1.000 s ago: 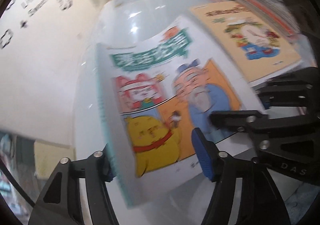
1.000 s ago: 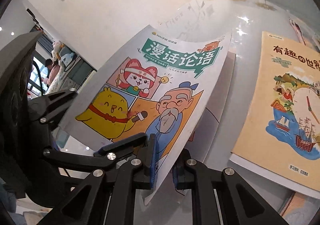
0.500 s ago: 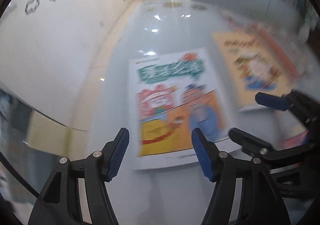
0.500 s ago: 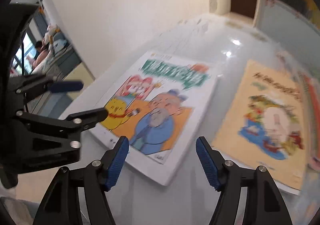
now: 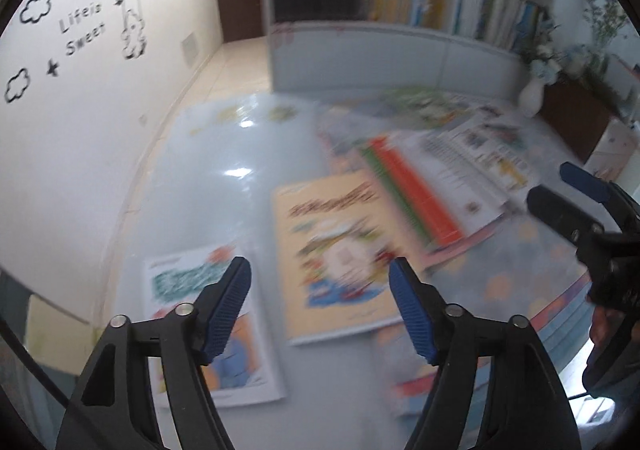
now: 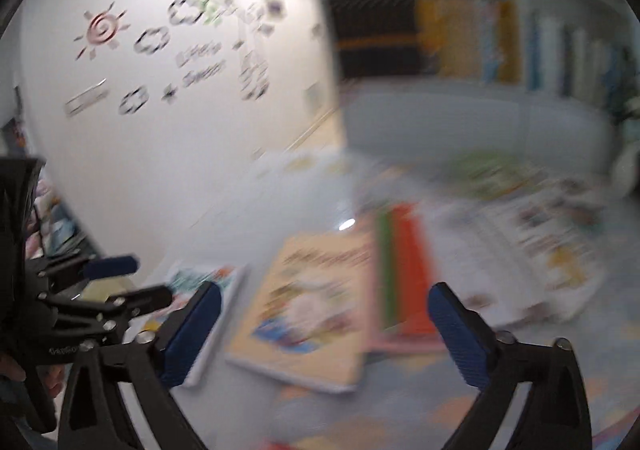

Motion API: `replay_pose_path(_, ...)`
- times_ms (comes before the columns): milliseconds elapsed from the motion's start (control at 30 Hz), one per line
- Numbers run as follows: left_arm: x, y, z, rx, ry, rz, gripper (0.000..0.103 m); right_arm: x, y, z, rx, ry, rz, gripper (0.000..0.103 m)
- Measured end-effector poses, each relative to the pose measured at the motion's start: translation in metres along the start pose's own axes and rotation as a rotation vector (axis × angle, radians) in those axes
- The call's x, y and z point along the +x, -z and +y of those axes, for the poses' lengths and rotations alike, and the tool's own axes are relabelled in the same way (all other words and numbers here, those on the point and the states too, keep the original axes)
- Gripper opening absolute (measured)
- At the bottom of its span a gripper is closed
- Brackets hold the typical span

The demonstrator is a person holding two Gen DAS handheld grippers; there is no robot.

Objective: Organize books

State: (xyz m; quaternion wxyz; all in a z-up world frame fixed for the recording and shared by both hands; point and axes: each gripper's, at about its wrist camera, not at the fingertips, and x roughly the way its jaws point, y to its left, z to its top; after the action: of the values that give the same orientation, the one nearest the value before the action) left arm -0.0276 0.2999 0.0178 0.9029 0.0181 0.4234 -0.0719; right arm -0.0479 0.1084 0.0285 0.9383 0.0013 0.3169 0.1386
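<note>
Both the left gripper [image 5: 320, 286] and right gripper [image 6: 324, 310] hover with jaws opening and empty above the tabletop [image 5: 224, 153], where the comic book [image 5: 240, 334] lies flat beside a tan book [image 5: 336, 250].

A white cartoon book [image 5: 208, 330] with a green title band lies flat on the glossy counter [image 5: 224, 153], cover up. Just beside it lies a tan picture book [image 5: 336, 254], also flat. Past that, a loose pile of books [image 5: 436, 177], one with an orange-and-green cover, spreads untidily.
</note>
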Motion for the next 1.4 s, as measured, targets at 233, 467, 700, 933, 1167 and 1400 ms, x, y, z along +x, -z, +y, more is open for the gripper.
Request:
replay_pose_path(233,0.001,-0.053,-0.096,0.073,0.06,-0.082,0.071,-0.068,-0.036,-0.101,-0.009,0.15,-0.129,0.103)
replay_pose_path(467,0.01,-0.096,-0.196,0.156,0.114,-0.121,0.071,-0.13,-0.07,-0.194,-0.063,0.257,-0.255,0.103)
replay_pose_path(700,0.019,-0.113,-0.267,0.17,0.103,-0.16,0.072,-0.141,-0.093,-0.303,0.159,0.048,-0.221,0.103)
replay_pose_path(933,0.032,-0.121,-0.312,0.174,0.094,-0.146,0.075,-0.146,-0.097,-0.361,0.168,0.102,-0.244,0.103)
replay_pose_path(1167,0.064,-0.123,-0.336,0.148,0.102,-0.078,0.076,-0.122,-0.087,-0.405,0.263,0.063,-0.213,0.103)
replay_pose_path(1400,0.105,-0.109,-0.362,0.173,0.136,0.065,0.076,-0.095,-0.07,-0.44,0.355,0.039,-0.14,0.103)
